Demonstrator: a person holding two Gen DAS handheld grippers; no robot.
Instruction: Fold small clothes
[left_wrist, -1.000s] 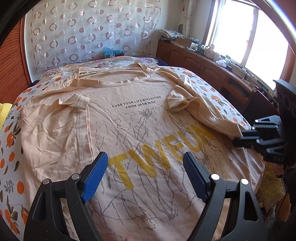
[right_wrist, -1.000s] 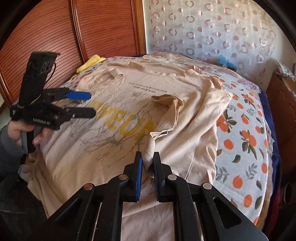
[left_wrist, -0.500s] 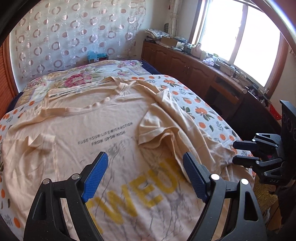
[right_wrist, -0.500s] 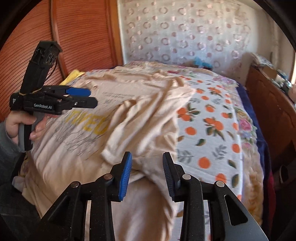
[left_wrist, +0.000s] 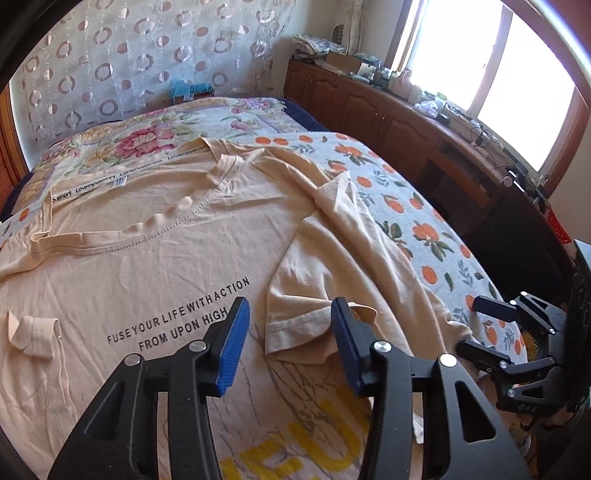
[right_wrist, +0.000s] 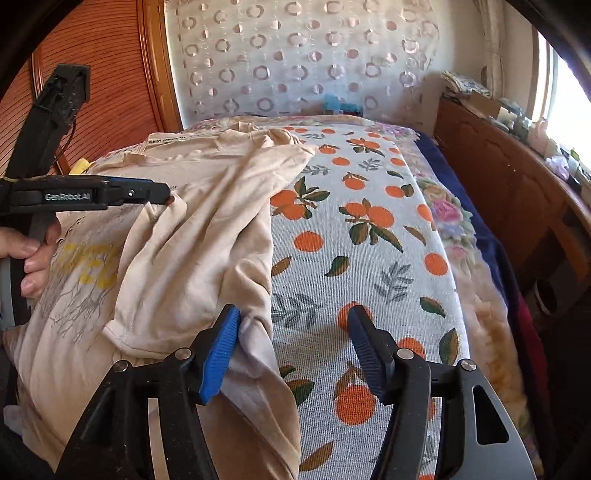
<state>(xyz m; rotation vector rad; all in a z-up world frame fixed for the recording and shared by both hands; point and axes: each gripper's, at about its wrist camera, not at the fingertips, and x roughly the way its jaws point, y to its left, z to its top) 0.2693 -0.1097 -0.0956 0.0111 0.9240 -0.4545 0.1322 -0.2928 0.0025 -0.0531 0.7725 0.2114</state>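
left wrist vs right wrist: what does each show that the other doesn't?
Left wrist only: black "FUSE YOUR LIFE WITH ACTION" print and the ribbed neckline of the peach cotton T-shirt. Right wrist only: ridged orange-brown wooden panel, a bare hand gripping the left hand-held gripper. Both: the T-shirt with its side folded inward, orange-print bedsheet, circle-pattern curtain.

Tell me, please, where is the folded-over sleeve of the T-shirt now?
In the left wrist view the sleeve lies on the T-shirt, right of the black printed text, with its hem between the closing left gripper jaws.
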